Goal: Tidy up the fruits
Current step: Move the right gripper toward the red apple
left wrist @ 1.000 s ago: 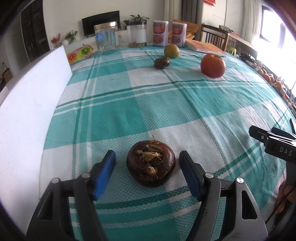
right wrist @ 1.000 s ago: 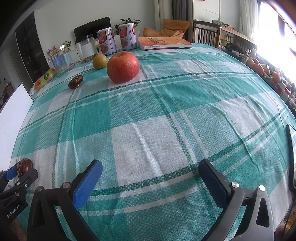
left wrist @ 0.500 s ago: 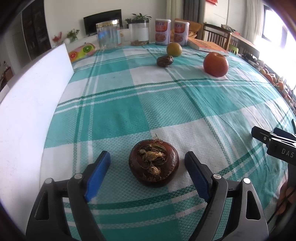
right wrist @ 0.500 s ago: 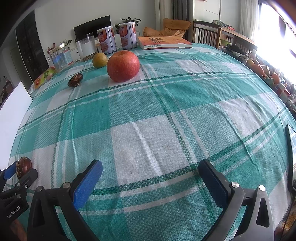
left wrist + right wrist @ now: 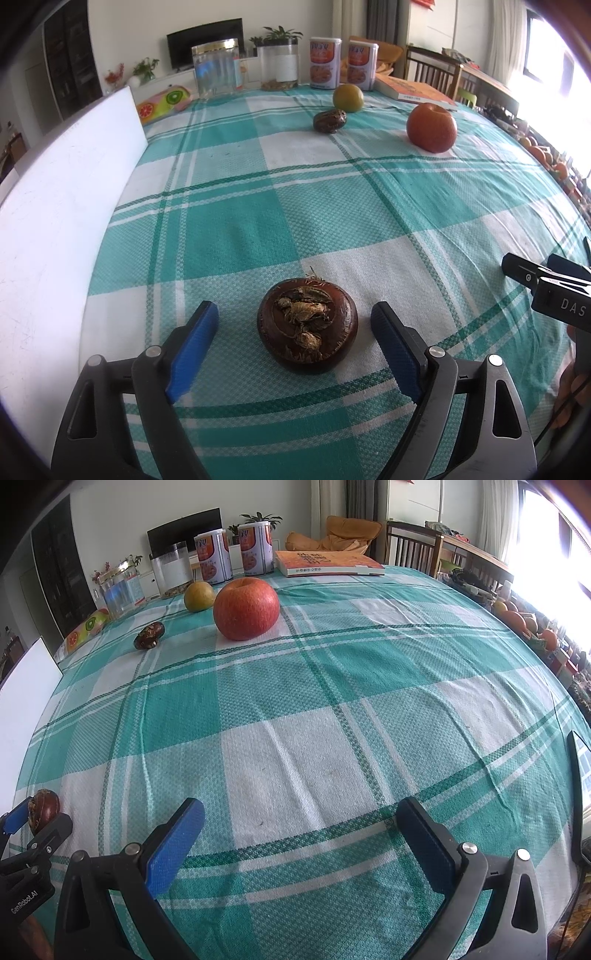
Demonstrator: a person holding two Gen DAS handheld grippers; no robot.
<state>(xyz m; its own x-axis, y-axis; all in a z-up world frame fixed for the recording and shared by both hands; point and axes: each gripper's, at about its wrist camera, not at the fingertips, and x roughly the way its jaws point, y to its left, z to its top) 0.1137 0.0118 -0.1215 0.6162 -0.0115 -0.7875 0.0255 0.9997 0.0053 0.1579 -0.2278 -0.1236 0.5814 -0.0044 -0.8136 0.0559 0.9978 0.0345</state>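
One glass jar [image 5: 216,68] looks empty; another's contents are unclear.

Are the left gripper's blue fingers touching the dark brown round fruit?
Apart. The left wrist view shows tablecloth between each of the fingers and the dark brown round fruit, left gripper open.

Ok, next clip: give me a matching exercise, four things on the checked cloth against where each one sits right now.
Things:
1. large water chestnut
2. red apple
3. yellow-green fruit
4. orange book

Places:
A. lying flat at the far edge of the tablecloth, right of the two printed tins
B. between the open pads of the left gripper, touched by neither
C. just behind and left of the apple, in front of the tins
D. mid-far on the cloth, biggest fruit there

Pairs: 1-B, 2-D, 3-C, 4-A
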